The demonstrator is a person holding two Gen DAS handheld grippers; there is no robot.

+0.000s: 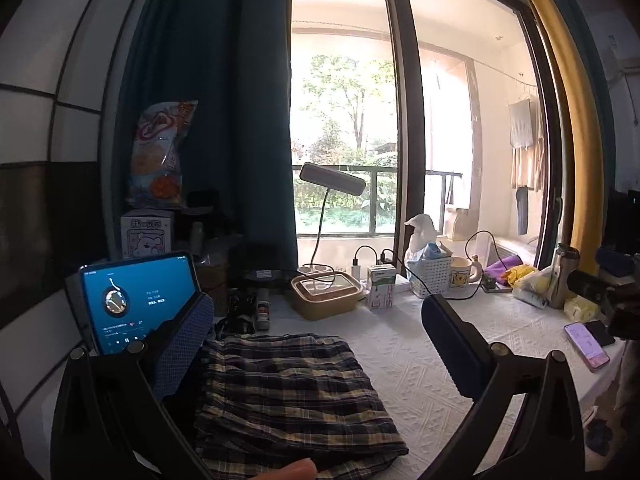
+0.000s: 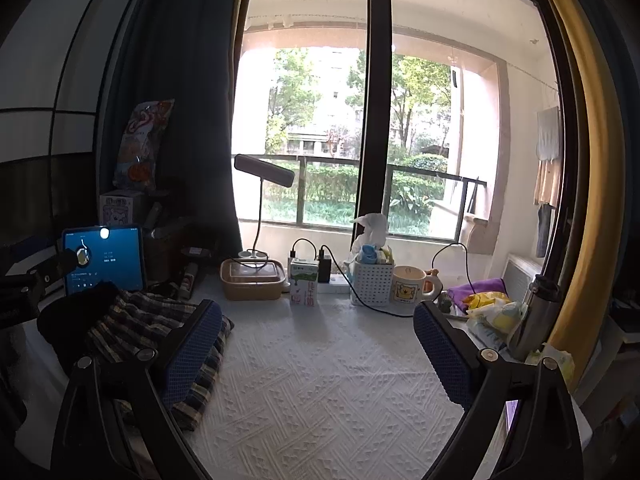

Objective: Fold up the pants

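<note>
Dark plaid pants (image 1: 288, 396) lie folded into a compact rectangle on the white quilted tabletop (image 1: 420, 380). My left gripper (image 1: 320, 316) hangs over them, open wide, with its left pad (image 1: 180, 348) above the pants' left edge and nothing between the fingers. A fingertip (image 1: 292, 471) shows at the bottom edge by the pants. In the right wrist view the pants (image 2: 160, 332) lie at the left, partly behind the left pad (image 2: 192, 356). My right gripper (image 2: 320, 328) is open over bare tabletop (image 2: 320, 380), to the right of the pants.
Along the back stand a lit tablet (image 1: 132, 304), a desk lamp (image 1: 332, 178), a lidded food box (image 1: 326, 294), a milk carton (image 1: 380, 290), a white basket (image 1: 430, 274), a mug (image 1: 462, 276) and a steel flask (image 1: 562, 276). A phone (image 1: 586, 346) lies at right.
</note>
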